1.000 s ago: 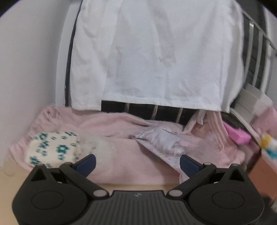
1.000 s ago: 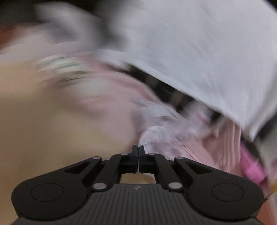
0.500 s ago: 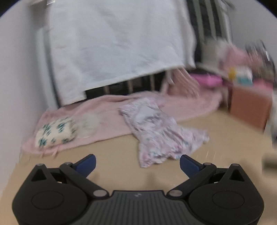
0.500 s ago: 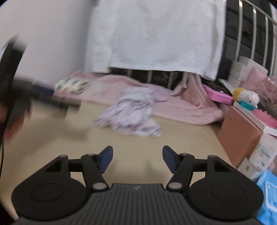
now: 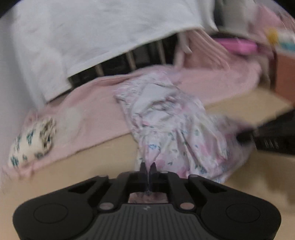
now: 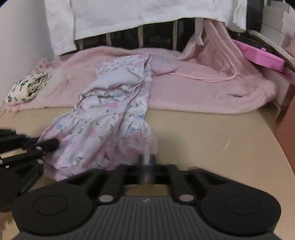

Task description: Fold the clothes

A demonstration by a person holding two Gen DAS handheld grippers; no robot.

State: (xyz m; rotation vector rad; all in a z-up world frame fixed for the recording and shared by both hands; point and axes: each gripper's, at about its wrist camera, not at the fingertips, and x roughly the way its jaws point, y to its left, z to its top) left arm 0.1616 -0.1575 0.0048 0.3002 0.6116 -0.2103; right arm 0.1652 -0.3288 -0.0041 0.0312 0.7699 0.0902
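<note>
Right wrist view: both hand-held grippers, left [image 6: 48, 145] and right [image 6: 147, 162], pinch the dress [image 6: 110, 118] hem; draw it taut and level.

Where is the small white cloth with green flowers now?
In both views the flowered cloth lies at far left on the pink blanket, near the wall.

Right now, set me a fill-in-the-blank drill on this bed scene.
1. Both claws, the left claw and the right claw, are shut on the crumpled ____-print garment.
2. The garment's far end lies on the fuzzy ____ blanket.
3. A ____ cloth hangs over the rail behind it.

Missing: floral; pink; white
</note>
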